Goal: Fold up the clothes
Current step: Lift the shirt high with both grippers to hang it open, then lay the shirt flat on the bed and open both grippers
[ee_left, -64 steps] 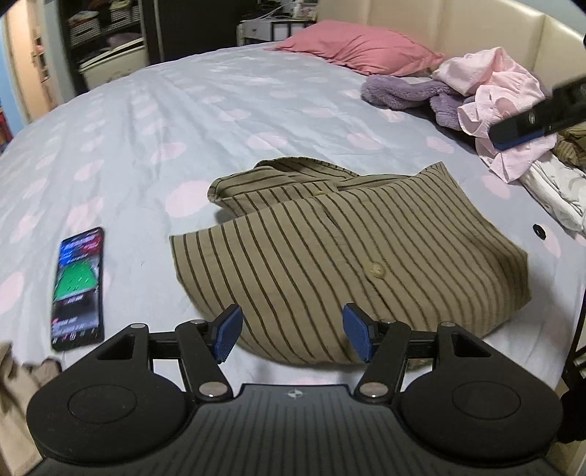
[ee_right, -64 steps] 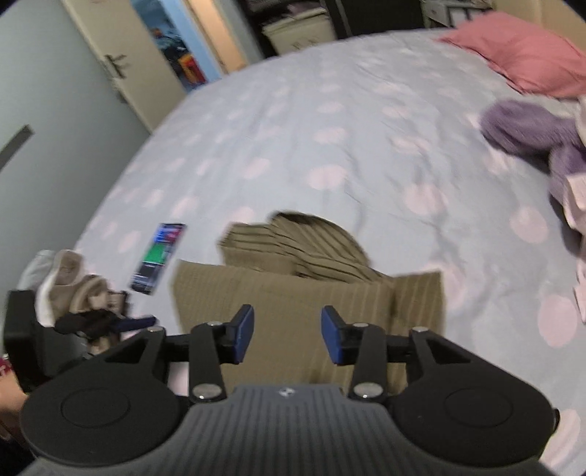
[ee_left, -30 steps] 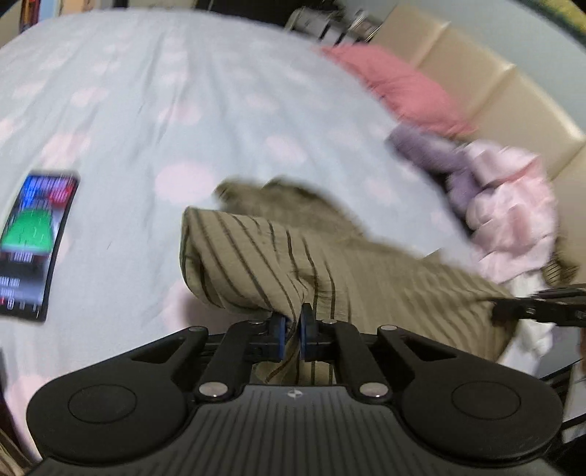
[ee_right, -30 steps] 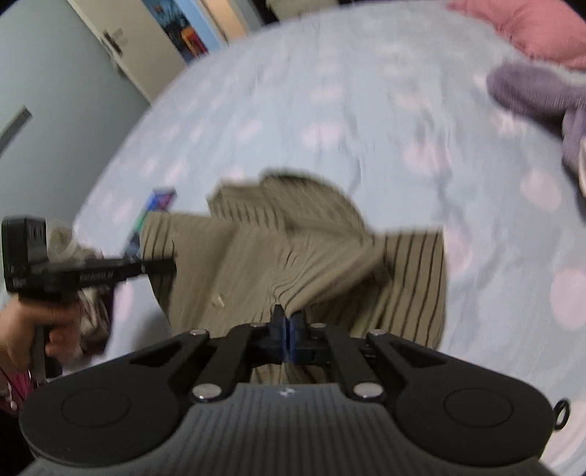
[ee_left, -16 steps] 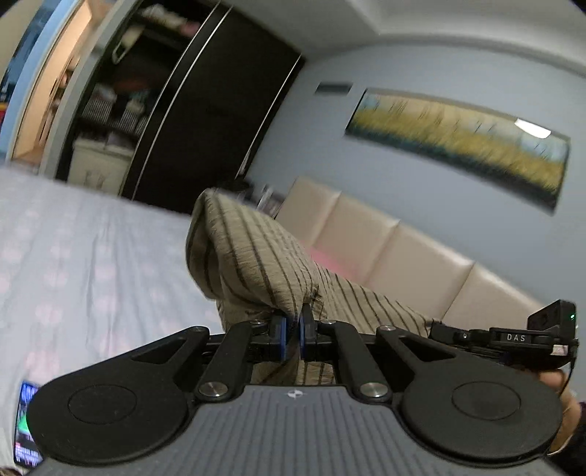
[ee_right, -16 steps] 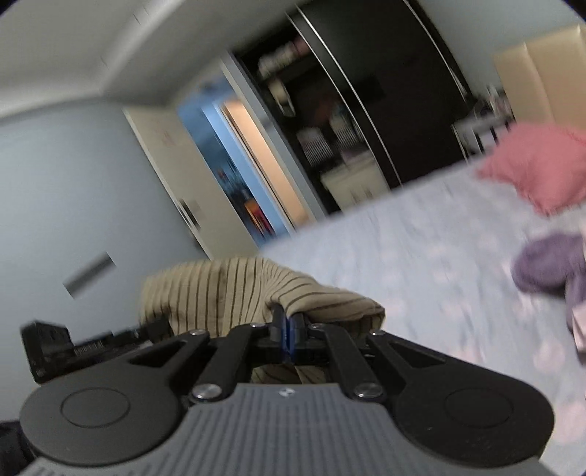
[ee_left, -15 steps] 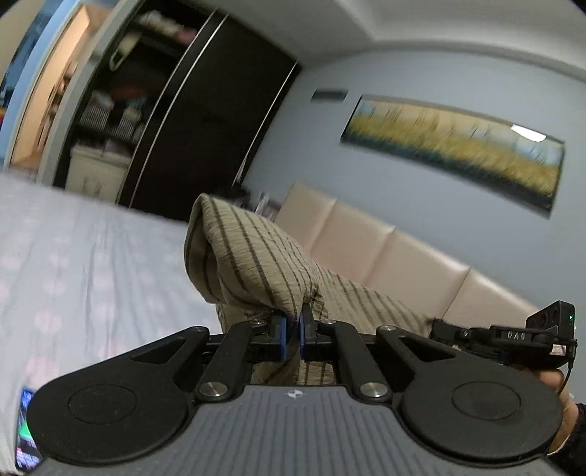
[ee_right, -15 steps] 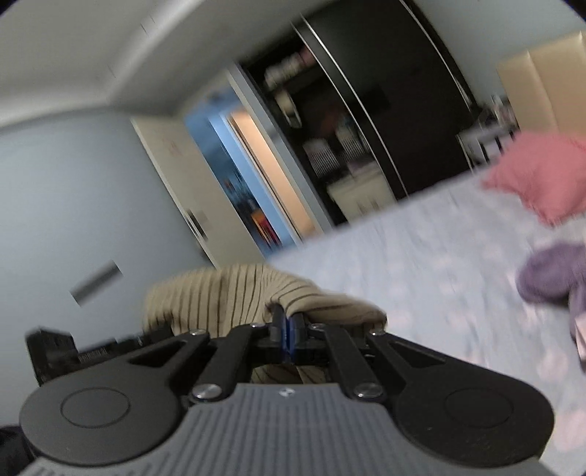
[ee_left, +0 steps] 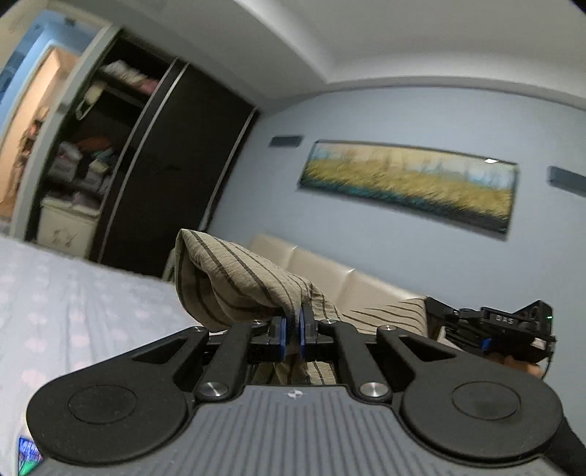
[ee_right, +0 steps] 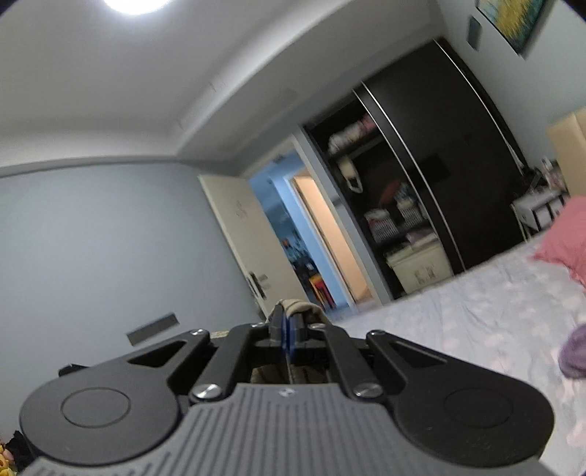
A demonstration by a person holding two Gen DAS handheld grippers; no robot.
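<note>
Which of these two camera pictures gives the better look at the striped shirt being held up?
The left wrist view: the striped shirt bulges above the shut left gripper, stripes clear, stretching toward the right gripper. The right wrist view shows only a small bunch of it pinched in the right gripper.

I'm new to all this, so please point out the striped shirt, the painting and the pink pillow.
striped shirt (ee_left: 234,278): left wrist view, bunched fold above the tongs.
painting (ee_left: 406,179): left wrist view, yellow middle of the canvas.
pink pillow (ee_right: 566,238): right wrist view, its top face.

Dim, soft room light from a glaring ceiling lamp (ee_right: 135,3); edges bend, backgrounds seem slightly motion-blurred.
</note>
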